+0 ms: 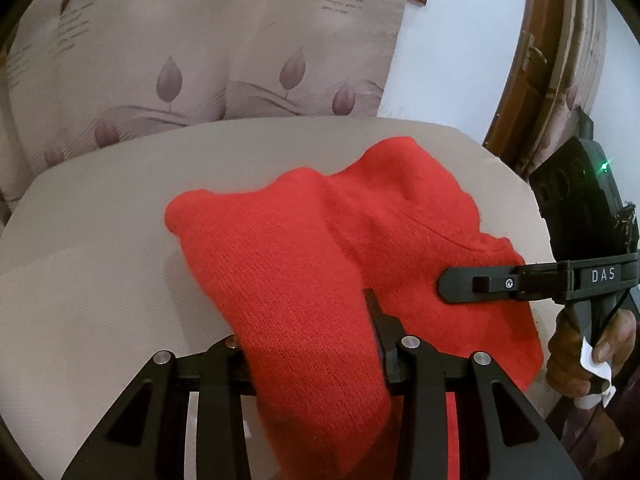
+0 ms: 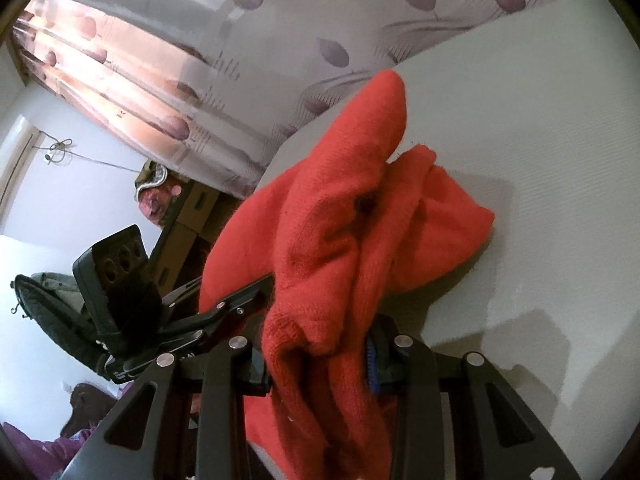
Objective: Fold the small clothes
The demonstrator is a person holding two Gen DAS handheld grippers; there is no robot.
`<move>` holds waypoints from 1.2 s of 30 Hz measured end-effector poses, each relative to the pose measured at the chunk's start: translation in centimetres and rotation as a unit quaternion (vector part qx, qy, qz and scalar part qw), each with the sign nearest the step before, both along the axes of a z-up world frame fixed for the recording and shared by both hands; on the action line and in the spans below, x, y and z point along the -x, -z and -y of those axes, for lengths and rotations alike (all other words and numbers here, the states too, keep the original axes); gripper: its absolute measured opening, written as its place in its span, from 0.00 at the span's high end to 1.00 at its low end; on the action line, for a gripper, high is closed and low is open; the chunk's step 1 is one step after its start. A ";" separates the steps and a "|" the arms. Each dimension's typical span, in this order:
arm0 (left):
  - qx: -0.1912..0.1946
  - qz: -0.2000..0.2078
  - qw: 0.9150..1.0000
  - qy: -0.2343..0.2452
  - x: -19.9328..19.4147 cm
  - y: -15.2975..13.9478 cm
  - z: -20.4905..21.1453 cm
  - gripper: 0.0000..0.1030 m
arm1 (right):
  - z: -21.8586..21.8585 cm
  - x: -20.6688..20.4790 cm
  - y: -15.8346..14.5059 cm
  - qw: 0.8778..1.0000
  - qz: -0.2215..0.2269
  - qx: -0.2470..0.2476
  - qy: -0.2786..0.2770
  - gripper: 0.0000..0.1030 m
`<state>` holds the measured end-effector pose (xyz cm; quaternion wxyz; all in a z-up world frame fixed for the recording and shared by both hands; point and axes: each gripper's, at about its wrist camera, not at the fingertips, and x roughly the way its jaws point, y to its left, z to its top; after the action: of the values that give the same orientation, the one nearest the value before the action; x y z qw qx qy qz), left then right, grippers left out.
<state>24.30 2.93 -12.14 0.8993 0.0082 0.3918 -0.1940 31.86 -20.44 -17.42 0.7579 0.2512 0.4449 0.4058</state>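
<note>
At 6 o'clock in my left wrist view, the left gripper (image 1: 308,344) is clenched on a fold of the red knit garment (image 1: 320,248), cloth bunched between both fingers. My right gripper (image 2: 320,344) likewise grips a thick wad of the same garment, jaws closed on it; in the left view its finger comes in from 3 o'clock, lying across the cloth's right edge. The garment sits mostly on the pale table (image 1: 100,240), spreading toward 12 to 1 o'clock, with the near part lifted off the surface by both grips. Floral curtain (image 1: 180,60) behind, wooden door frame (image 1: 532,80) at 2 o'clock. I judge this is mid-fold, edge picked up but not laid over. Next I'd carry both held corners forward together toward 12 o'clock, keep tension even, then let go.
</note>
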 end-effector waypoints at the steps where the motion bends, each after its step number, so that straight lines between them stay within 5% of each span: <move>1: -0.002 0.000 1.000 -0.001 0.5 0.2 -0.2 0.63 | -0.3 0.5 0.2 1.000 -0.003 0.001 -0.003 0.70; 24: -0.007 0.012 1.000 -0.016 4.0 2.3 -1.3 0.60 | -1.2 2.8 3.1 0.999 -0.032 0.026 0.021 0.70; 29: -0.021 0.029 0.999 -0.029 4.4 2.7 -1.0 0.54 | -1.5 3.2 2.9 0.998 -0.013 0.050 0.025 0.68; 36: -0.037 0.057 0.995 -0.073 4.9 3.3 -1.1 0.33 | -2.1 3.9 2.4 0.995 0.015 0.085 0.040 0.59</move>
<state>19.38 4.07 -15.44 0.9311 0.0240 0.3460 -0.1127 27.94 -18.37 -19.86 0.7990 0.1970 0.4557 0.3393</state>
